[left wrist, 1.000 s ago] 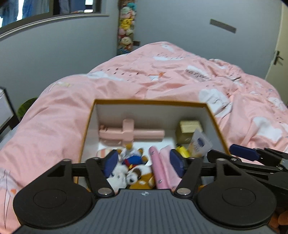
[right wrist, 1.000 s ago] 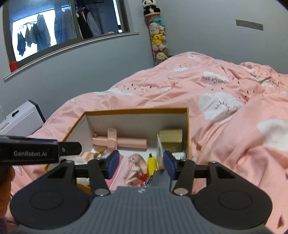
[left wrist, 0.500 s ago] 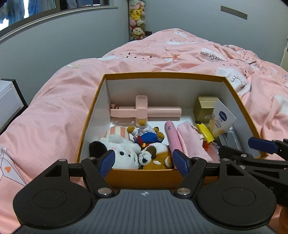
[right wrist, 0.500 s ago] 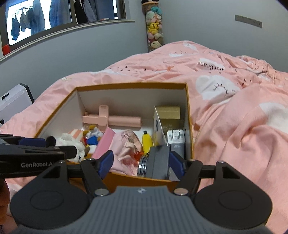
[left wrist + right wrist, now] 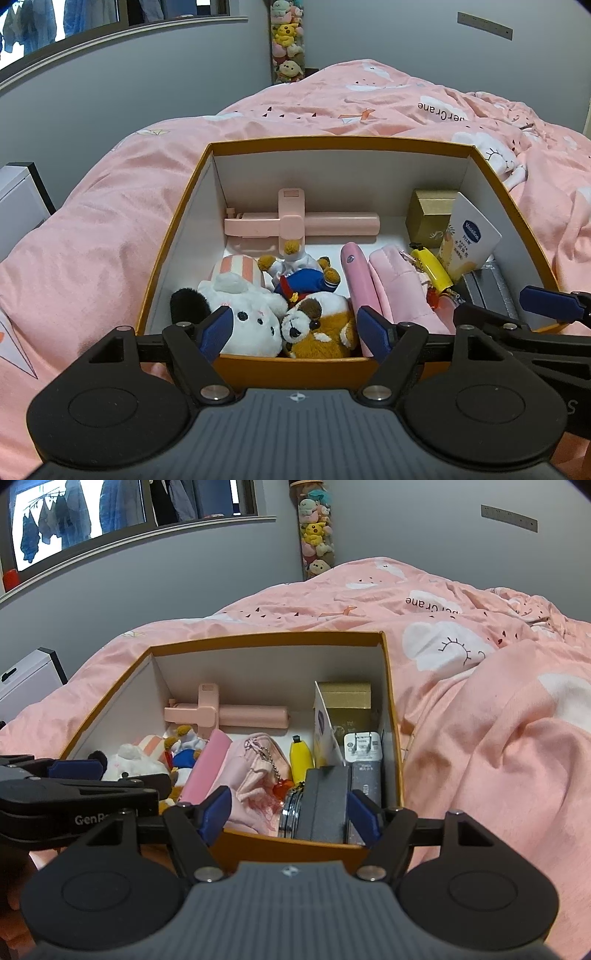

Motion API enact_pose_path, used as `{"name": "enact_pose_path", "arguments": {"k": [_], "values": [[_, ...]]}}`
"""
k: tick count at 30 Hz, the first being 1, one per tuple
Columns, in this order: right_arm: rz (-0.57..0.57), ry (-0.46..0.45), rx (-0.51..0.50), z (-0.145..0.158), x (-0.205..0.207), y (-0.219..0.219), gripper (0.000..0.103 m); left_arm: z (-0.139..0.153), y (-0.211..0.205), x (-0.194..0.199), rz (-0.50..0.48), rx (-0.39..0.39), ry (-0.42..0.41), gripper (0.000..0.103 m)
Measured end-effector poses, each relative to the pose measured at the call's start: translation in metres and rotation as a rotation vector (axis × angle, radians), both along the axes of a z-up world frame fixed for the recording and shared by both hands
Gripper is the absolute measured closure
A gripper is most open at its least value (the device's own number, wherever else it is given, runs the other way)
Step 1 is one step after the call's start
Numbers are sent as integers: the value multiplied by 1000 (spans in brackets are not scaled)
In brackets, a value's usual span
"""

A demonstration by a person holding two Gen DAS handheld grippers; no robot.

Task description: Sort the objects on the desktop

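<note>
While both jaws are gaping empty, I'm hovering left gripper (image 5: 295,328) and right gripper (image 5: 290,812) over the orange box (image 5: 295,363) on the bed (image 5: 92,240).

Grey walls (image 5: 406,524) close in a bed under a rumpled pink duvet (image 5: 480,701), a window (image 5: 122,513) with hanging clothes up left, and stacked plush toys (image 5: 288,40) fill the corner.

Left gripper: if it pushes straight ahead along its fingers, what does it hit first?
Probably the brown dog plush lying between the open left gripper fingers, just inside the box's near wall. Depth is unclear; held low, it could catch that wall first.
</note>
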State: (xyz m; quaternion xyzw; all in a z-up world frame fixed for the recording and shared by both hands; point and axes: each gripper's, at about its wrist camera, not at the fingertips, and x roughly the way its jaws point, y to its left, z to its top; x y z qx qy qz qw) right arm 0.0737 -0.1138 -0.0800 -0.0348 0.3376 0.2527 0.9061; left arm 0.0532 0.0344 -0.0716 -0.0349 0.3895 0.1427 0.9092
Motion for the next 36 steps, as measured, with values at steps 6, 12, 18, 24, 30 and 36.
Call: {"name": "enact_pose_path", "arguments": {"k": [6,12,18,24,30,36], "values": [[-9,4,7,-3,2,-1,30,-3,0,0,1,5,-11,15],[-18,6,3,-3,2,-1,27,-4,0,-1,5,7,-20,15],[-19,-1,11,-2,0,-2,26,-4,-2,-1,13,18,-21,14],[-12,-10,21,-4,-3,-4,26,-5,-2,1,15,18,-7,12],[-7,-15,27,-6,-4,-5,26,-7,-2,2,21,22,2,11],[-7,-16,28,-6,-4,-4,26,-7,-2,2,21,23,5,11]]}}
